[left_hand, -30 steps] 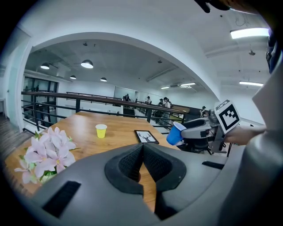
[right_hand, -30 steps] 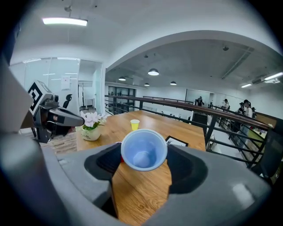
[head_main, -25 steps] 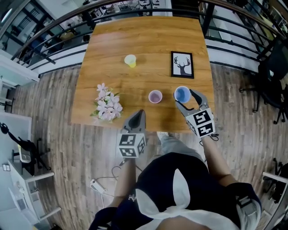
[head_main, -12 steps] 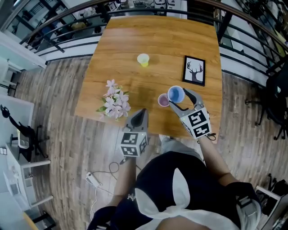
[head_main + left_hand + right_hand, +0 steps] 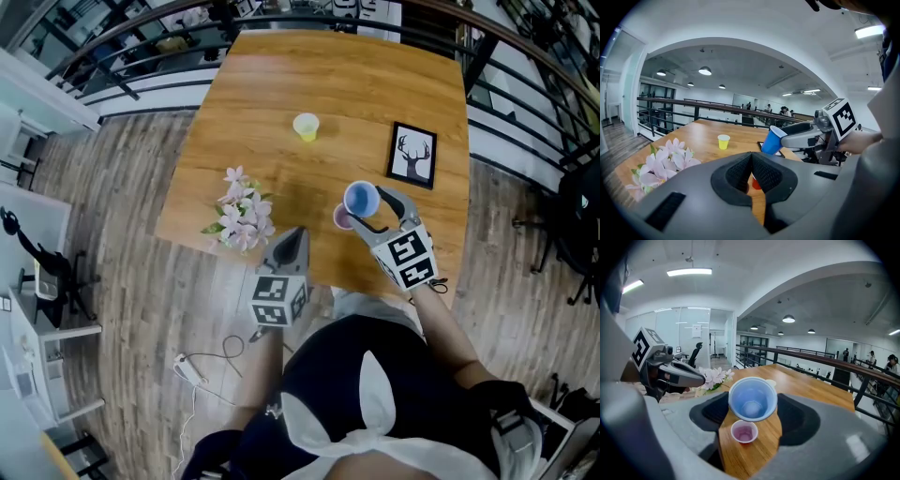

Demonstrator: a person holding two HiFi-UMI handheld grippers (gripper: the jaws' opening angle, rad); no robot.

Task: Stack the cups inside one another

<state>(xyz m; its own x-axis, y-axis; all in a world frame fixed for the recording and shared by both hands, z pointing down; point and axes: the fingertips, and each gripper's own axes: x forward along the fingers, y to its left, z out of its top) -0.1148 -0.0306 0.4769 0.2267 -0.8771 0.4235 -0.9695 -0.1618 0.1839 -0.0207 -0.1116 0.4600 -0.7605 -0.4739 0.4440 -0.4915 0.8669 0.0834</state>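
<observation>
My right gripper is shut on a blue cup and holds it upright in the air, just above and beside a small pink cup that stands on the wooden table. In the right gripper view the blue cup sits between the pads with the pink cup right below it. A yellow cup stands alone farther back. My left gripper is shut and empty at the table's near edge, left of the pink cup.
A bunch of pale pink flowers lies at the table's near left. A framed deer picture lies at the right, behind the blue cup. Railings run round the table's far sides, with wooden floor below.
My right gripper has carried the blue cup leftward, from clear of the pink cup to right over its edge. The left gripper has kept its place by the table's near edge.
</observation>
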